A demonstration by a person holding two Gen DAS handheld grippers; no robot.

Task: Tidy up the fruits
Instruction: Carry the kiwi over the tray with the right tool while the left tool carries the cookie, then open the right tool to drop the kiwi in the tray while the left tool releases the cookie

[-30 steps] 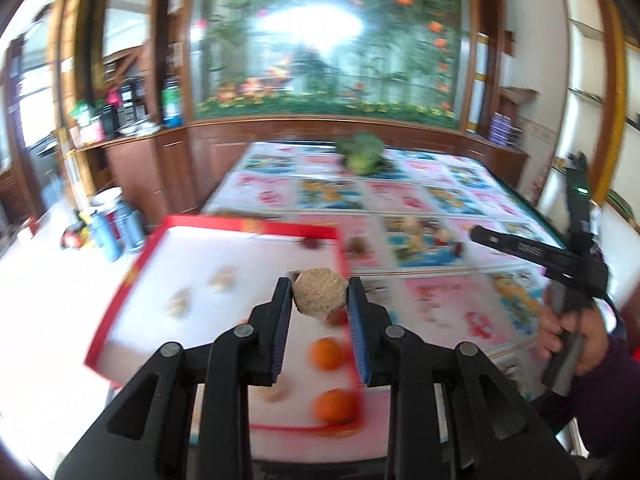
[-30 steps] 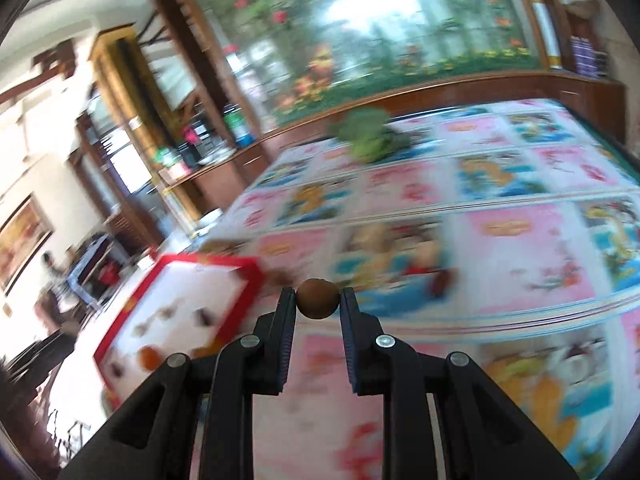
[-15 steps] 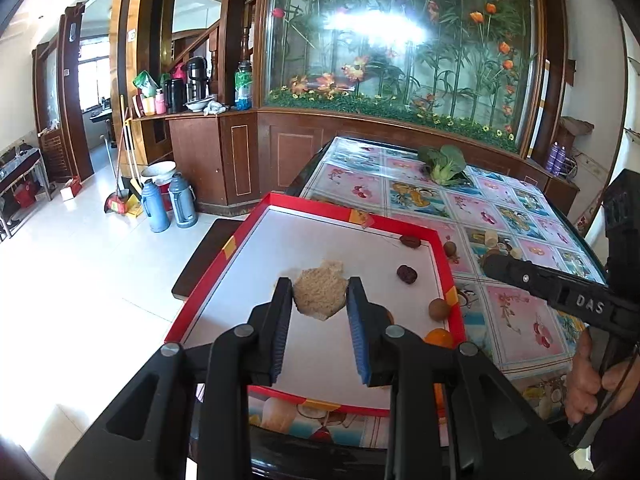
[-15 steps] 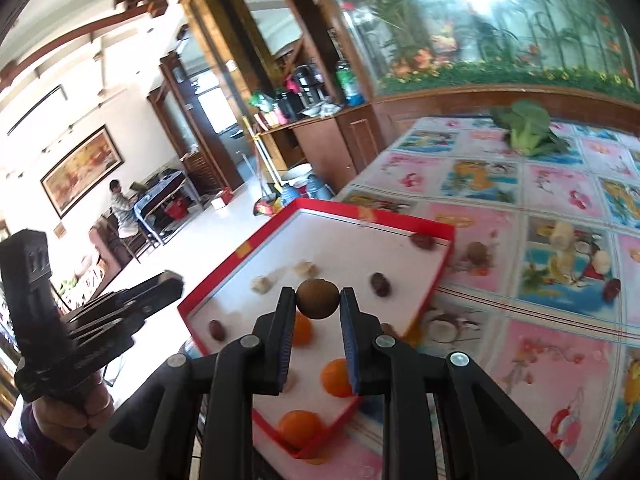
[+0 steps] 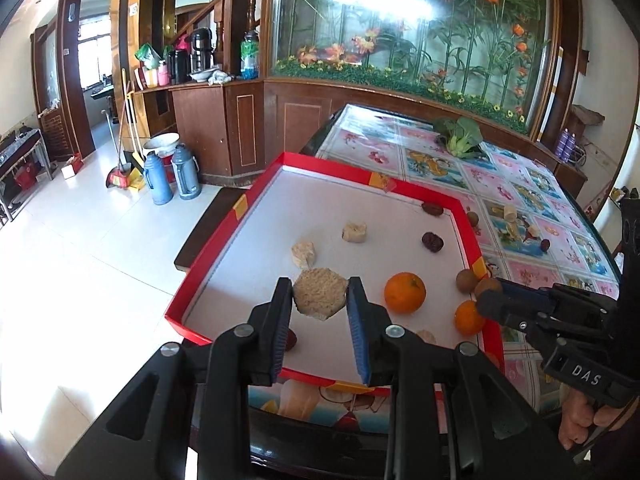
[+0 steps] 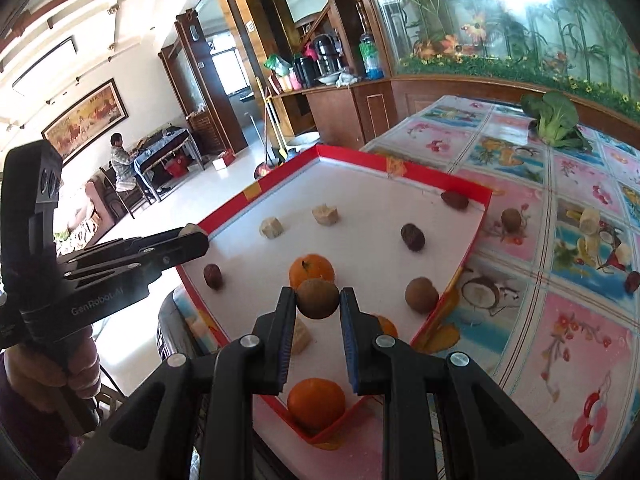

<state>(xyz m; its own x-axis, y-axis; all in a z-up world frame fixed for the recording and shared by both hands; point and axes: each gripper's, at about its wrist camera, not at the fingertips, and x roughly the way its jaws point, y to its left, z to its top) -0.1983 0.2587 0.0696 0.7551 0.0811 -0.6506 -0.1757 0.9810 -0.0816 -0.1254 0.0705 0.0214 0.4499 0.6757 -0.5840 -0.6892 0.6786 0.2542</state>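
Left wrist view: left gripper (image 5: 320, 304) pinches a crumbly tan chunk (image 5: 319, 293) over the red tray (image 5: 224, 248). Right gripper (image 6: 318, 306) pinches a small brown fruit (image 6: 318, 298) there. Both look light; grip gently across their middles.

Your tray (image 5: 256, 200) sits at the table (image 6: 568, 344) corner; oranges (image 5: 404, 293) lie near you in it, dates (image 5: 432, 241) farther back, greens (image 6: 556, 120) far behind.
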